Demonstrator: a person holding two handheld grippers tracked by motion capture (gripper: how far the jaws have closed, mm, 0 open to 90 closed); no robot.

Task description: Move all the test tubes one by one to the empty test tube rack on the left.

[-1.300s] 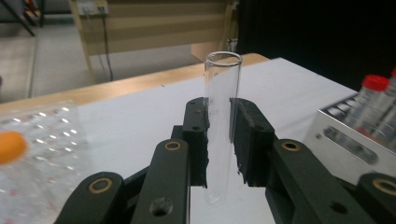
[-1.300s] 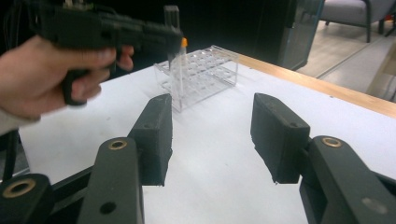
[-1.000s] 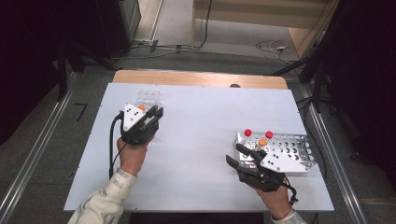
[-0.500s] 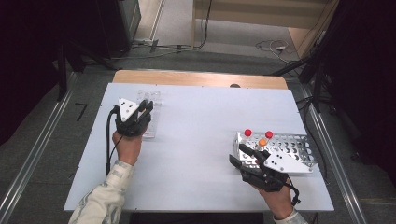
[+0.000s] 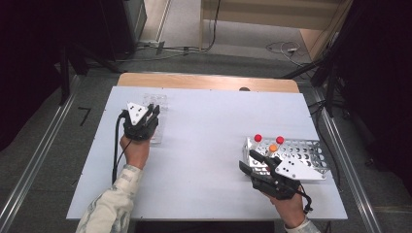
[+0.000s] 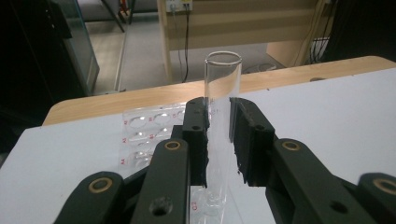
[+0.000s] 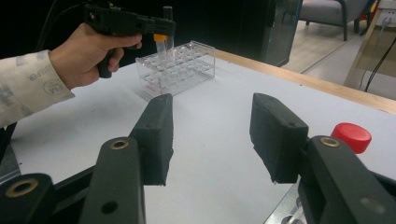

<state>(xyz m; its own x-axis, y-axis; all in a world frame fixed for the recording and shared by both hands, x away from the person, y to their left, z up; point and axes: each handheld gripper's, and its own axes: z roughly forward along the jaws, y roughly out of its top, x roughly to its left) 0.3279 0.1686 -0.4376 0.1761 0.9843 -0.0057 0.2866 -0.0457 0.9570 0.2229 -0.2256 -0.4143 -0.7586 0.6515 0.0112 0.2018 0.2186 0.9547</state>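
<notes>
Clear test tube point(image 6: 220, 126), open at the top and upright, clamped between the black pads of the left gripper point(image 5: 141, 121), its lower end down in the clear plastic rack point(image 5: 158, 119) at the far left of the white table point(image 5: 204, 145). In the right gripper view, seen as a small tube with an orange band point(image 7: 160, 44), standing over that rack point(image 7: 177, 67) beneath the left gripper point(image 7: 128, 23). Right gripper point(image 5: 265, 162) at the near right, jaws apart with nothing between them, just beside the perforated metal rack point(image 5: 311, 153). In that rack, two red caps point(image 5: 258, 138) and one orange cap point(image 5: 273, 147). Red cap point(image 7: 351, 137) close by the right jaw
</notes>
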